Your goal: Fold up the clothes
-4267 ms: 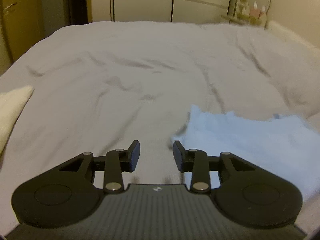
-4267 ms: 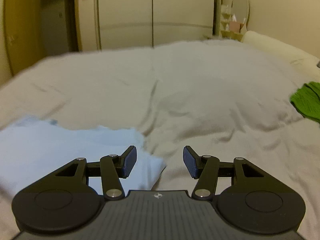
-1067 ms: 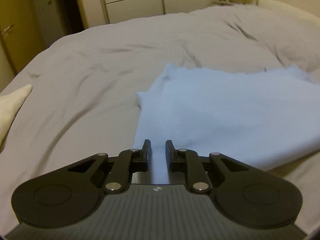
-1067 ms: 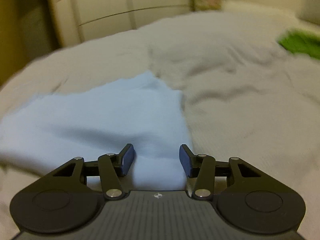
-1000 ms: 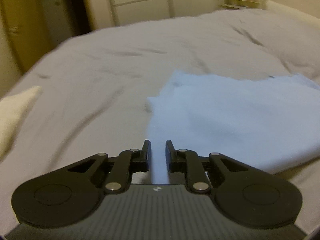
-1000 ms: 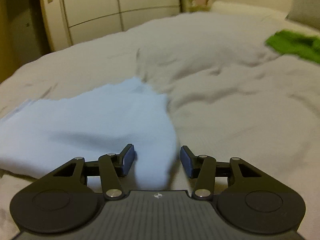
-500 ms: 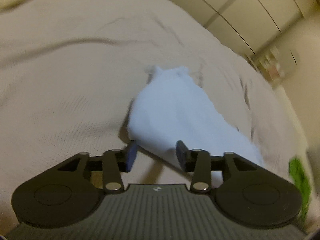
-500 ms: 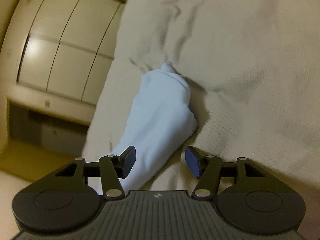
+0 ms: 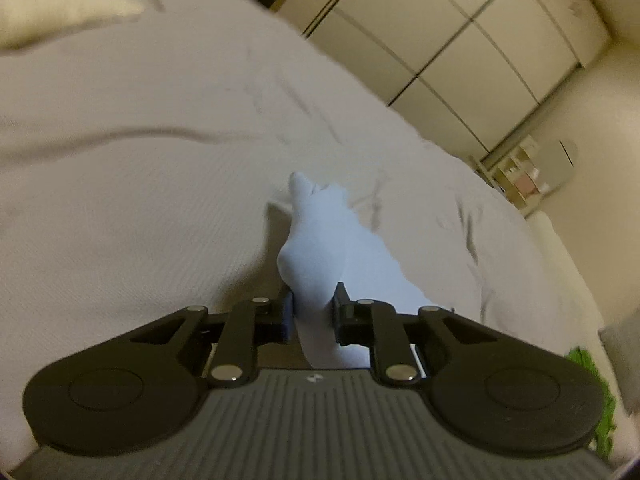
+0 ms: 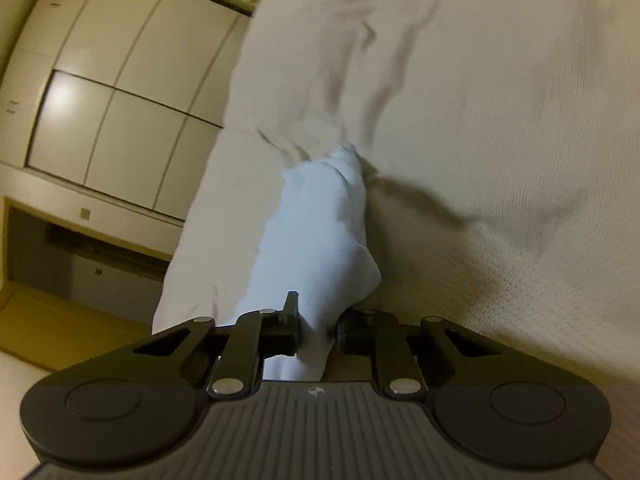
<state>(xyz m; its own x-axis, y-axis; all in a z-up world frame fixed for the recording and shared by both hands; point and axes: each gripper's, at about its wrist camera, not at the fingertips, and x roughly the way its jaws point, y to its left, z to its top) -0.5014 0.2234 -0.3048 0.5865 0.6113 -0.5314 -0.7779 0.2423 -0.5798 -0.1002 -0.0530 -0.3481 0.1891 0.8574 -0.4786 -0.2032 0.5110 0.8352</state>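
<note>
My left gripper [image 9: 313, 312] has just been closing and now pinches a fold of the light blue garment [image 9: 328, 236] between its pads. My right gripper [image 10: 318, 326] has likewise just been closing, and its pads clamp another fold of that garment [image 10: 316, 236]. Ahead of each gripper the cloth runs forward in a bunched ridge across the white bedcover [image 9: 140, 200], both views tilted. A green cloth [image 9: 592, 396] lies far right of my left gripper.
</note>
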